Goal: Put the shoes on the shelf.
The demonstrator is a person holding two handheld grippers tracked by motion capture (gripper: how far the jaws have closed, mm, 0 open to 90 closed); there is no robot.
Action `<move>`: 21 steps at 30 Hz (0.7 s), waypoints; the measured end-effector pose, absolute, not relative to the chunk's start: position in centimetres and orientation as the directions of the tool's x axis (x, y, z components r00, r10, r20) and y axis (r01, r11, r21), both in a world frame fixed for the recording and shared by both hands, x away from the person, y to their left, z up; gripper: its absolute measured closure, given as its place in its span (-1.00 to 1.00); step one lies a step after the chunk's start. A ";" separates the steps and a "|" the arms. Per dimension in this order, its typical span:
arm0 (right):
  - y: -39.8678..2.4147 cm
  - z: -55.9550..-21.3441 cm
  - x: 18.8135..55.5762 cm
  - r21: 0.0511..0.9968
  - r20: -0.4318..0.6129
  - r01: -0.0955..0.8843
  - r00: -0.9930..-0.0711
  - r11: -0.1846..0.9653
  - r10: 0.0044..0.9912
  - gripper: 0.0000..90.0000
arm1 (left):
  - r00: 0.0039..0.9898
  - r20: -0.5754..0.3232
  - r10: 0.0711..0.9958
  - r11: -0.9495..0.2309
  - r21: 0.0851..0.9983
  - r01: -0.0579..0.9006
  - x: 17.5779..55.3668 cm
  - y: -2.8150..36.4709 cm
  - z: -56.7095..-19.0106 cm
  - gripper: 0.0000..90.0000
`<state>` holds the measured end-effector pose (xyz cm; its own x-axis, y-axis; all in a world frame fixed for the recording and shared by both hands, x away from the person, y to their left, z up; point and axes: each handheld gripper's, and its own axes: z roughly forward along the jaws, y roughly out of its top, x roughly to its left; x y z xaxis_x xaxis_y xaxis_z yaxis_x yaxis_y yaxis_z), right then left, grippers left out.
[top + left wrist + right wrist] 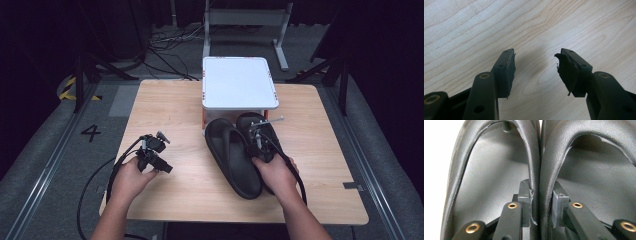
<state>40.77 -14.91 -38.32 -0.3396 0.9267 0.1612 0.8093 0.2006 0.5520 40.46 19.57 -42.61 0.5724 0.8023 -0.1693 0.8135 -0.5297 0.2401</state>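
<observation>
Two black slippers (pixel 234 155) side by side on the right half of the table, toes far, heels near, touching along their inner edges. Right gripper (pixel 260 136) reaching in from the heel end, one jaw inside each slipper, pinching the two adjoining inner straps (pixel 536 170) together between the pads. Clearly a grip chosen to move the pair as one: clamped where the two meet, so that neither swings loose. Likely the lift just starting, judging by the pair's toes lying right at the near edge of the white stand (pixel 240 82), probably where they belong, on top or on the level beneath; hard to say which.

Left gripper (pixel 159 161) parked on the near left, well apart from the slippers, jaws spread with nothing between them, bare wood below in the left gripper view. Kept out of the way, perhaps ready to steady the stand. One pad (pixel 565 71) looking frayed at its edge.

Table (pixel 165 105) of pale wood with a plain grain, otherwise bare. Beyond it a dark room: grey floor with a painted number four (pixel 90 132), black cables (pixel 170 47) trailing at the far side, and the legs of a grey frame (pixel 245 17) behind the stand.
</observation>
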 end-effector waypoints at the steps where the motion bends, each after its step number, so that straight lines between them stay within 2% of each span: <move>1: -14.9 -38.3 41.1 0.555 0.168 0.809 -0.337 0.194 0.926 0.65 | 0.574 -0.168 0.802 -0.531 0.241 0.812 40.4 19.7 -42.6 0.06; 8: -14.1 -37.9 44.1 0.597 0.168 0.792 -0.283 0.131 0.944 0.65 | 0.562 -0.169 0.810 -0.520 0.238 0.821 40.2 20.4 -42.7 0.06; 13: -13.8 -37.6 45.7 0.597 0.219 0.798 -0.259 0.081 0.941 0.65 | 0.568 -0.177 0.804 -0.528 0.229 0.818 40.2 20.2 -42.8 0.06; 21: -12.9 -38.3 47.3 0.617 0.153 0.783 -0.218 0.079 0.964 0.65 | 0.573 -0.180 0.800 -0.529 0.239 0.814 40.3 20.1 -42.7 0.06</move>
